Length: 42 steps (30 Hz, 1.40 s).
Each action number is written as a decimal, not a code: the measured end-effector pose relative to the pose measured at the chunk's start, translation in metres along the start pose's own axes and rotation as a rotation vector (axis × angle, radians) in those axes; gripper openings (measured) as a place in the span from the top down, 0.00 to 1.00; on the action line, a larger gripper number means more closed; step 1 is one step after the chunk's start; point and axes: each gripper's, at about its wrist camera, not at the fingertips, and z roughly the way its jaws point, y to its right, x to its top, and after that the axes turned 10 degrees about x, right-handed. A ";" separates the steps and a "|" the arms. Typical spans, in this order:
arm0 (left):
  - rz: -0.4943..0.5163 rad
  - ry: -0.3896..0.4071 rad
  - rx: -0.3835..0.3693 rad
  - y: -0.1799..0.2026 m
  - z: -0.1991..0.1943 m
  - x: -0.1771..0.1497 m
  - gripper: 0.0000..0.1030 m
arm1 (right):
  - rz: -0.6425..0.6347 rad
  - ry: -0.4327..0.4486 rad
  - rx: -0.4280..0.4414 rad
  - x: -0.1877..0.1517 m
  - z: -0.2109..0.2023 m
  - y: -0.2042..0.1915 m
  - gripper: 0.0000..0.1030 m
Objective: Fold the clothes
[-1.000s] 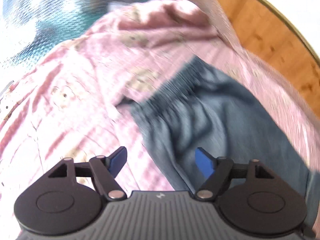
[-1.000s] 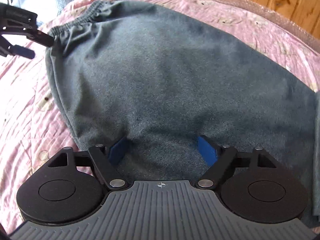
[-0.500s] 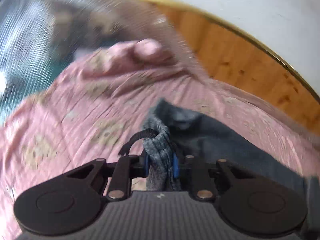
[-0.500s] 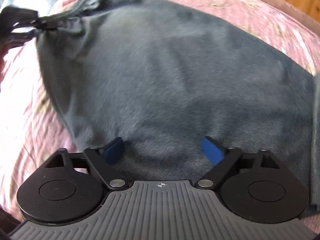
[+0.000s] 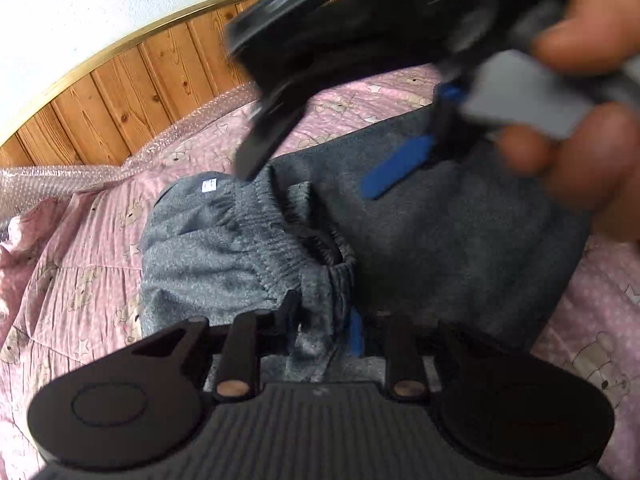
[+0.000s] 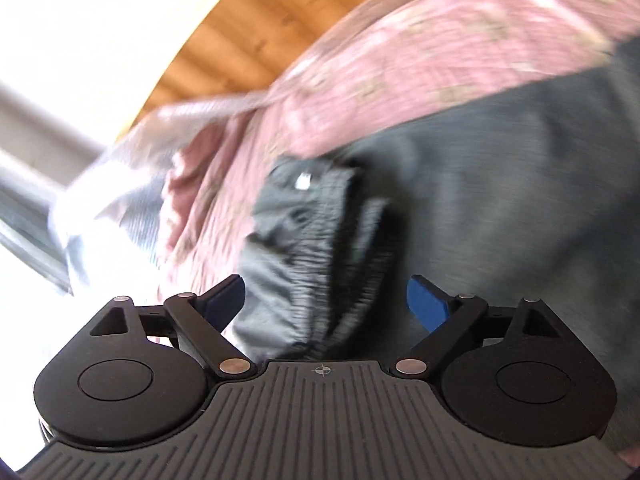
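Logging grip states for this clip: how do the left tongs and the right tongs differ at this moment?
The left tongs are shut on the waistband of the grey trousers; the right tongs are open and hold nothing. The left tongs sit low at the cloth; the right tongs hover above it. Both have blue pads and point at the same garment on the pink bedspread.

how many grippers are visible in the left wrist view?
2. The left gripper sits at the bottom, shut on the grey sweatpants' waistband. The right gripper hangs at the top, jaws open, above the sweatpants, held by a hand.
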 end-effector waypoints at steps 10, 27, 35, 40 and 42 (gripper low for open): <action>-0.433 0.019 -0.169 -0.097 -0.044 -0.019 0.44 | -0.203 -0.115 -0.234 0.047 0.082 -0.006 0.34; -0.651 -0.320 -0.188 -0.131 0.013 -0.085 0.65 | -0.462 -0.045 -0.332 0.059 0.076 -0.038 0.66; -0.590 -0.335 -0.220 -0.129 0.015 -0.079 0.84 | -0.597 -0.204 -0.294 0.083 0.164 -0.055 0.59; -0.587 -0.346 -0.205 -0.130 0.001 -0.090 0.83 | -0.506 -0.192 -0.295 0.096 0.164 -0.034 0.76; -0.625 -0.336 -0.211 -0.136 -0.005 -0.095 0.79 | -0.373 -0.094 -0.228 0.104 0.137 -0.029 0.59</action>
